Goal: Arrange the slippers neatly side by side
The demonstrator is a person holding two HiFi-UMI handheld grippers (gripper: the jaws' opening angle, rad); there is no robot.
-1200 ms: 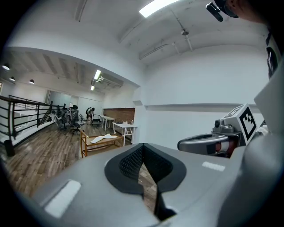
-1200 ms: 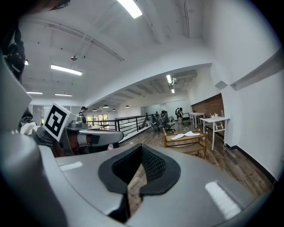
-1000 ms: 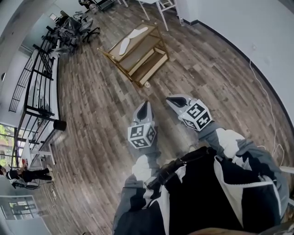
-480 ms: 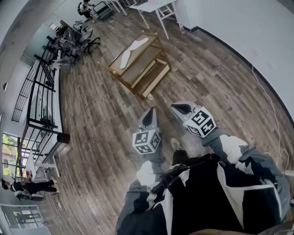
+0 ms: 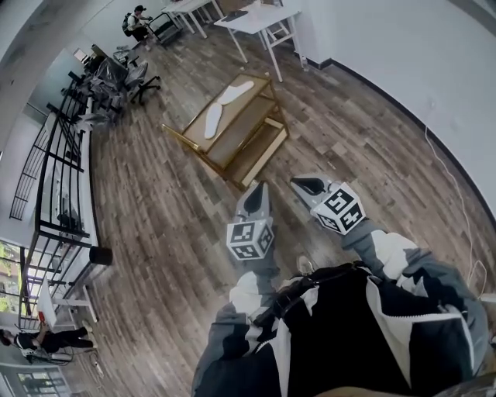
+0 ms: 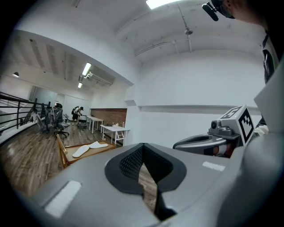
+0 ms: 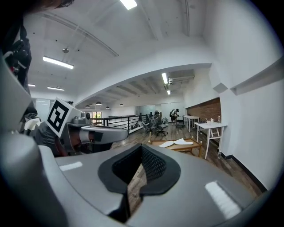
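Plank floor [image 5: 155,194], black railing [image 5: 62,155], white desk [image 5: 252,17] — office chairs [image 5: 116,74] beyond.

Far slippers [image 5: 235,92], details too small

Slippers [image 5: 232,95]: two, plain white, at twelve o'clock of the head view.
Low table [image 5: 260,149] under them: golden-tan frame, paler beige top.
Floor [image 5: 155,209]: wood-plank pattern, streaked grey-brown.
Left gripper [image 5: 256,188]: light grey shell, black mesh-textured pads. Its marker cube [image 5: 250,239] is white with black square codes.
Right gripper [image 5: 301,183]: same grey and black. Its cube [image 5: 338,208] is likewise black on white.
Jacket [image 5: 349,326], at six o'clock: black panels, white and grey sleeves.
Wall [image 5: 403,70], at two o'clock: white, black skirting.
Railing [image 5: 54,178], at nine o'clock: black.
Desk [image 5: 260,19], at twelve o'clock: white.
Far wall [image 6: 108,116], left gripper view: red-brown brick.
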